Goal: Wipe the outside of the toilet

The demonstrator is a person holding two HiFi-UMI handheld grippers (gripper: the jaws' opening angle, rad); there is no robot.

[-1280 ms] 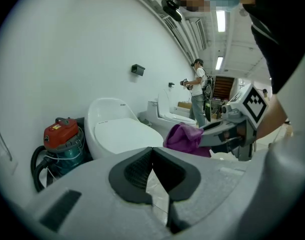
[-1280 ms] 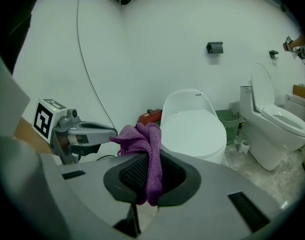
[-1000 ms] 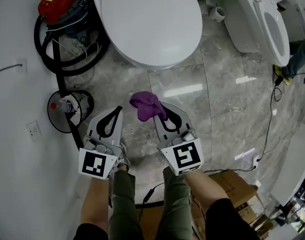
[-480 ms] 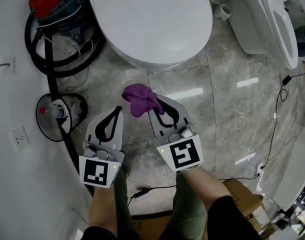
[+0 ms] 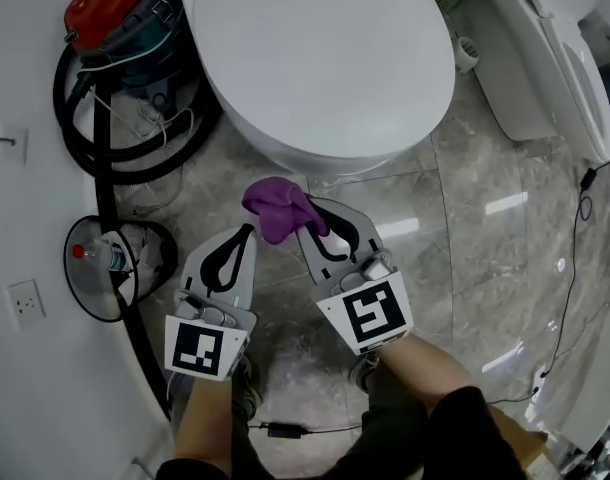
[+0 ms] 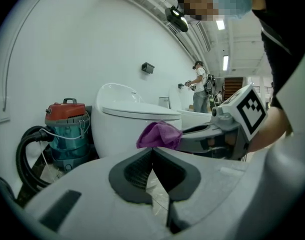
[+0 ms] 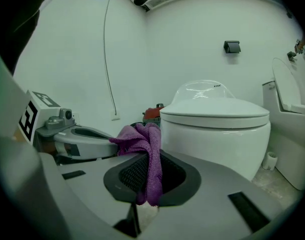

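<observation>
A white toilet (image 5: pixel 325 58) with its lid down fills the top of the head view; it also shows ahead in the left gripper view (image 6: pixel 137 129) and the right gripper view (image 7: pixel 217 129). My right gripper (image 5: pixel 310 223) is shut on a purple cloth (image 5: pixel 278 206), which bunches above the jaws and hangs between them (image 7: pixel 147 159). The cloth sits a short way in front of the toilet bowl's front, not touching it. My left gripper (image 5: pixel 242 236) is beside it on the left, shut with nothing in it (image 6: pixel 152 156).
A red and teal vacuum cleaner (image 5: pixel 120 18) with a black hose (image 5: pixel 95 108) stands left of the toilet by the white wall. A round wire bin (image 5: pixel 110 263) holds a bottle. A second toilet (image 5: pixel 560 58) stands at the right. The floor is grey marble tile.
Both grippers and the cloth have come closer to the toilet's front; the toilet now looms larger in the head view. Grip on the cloth is unchanged.
</observation>
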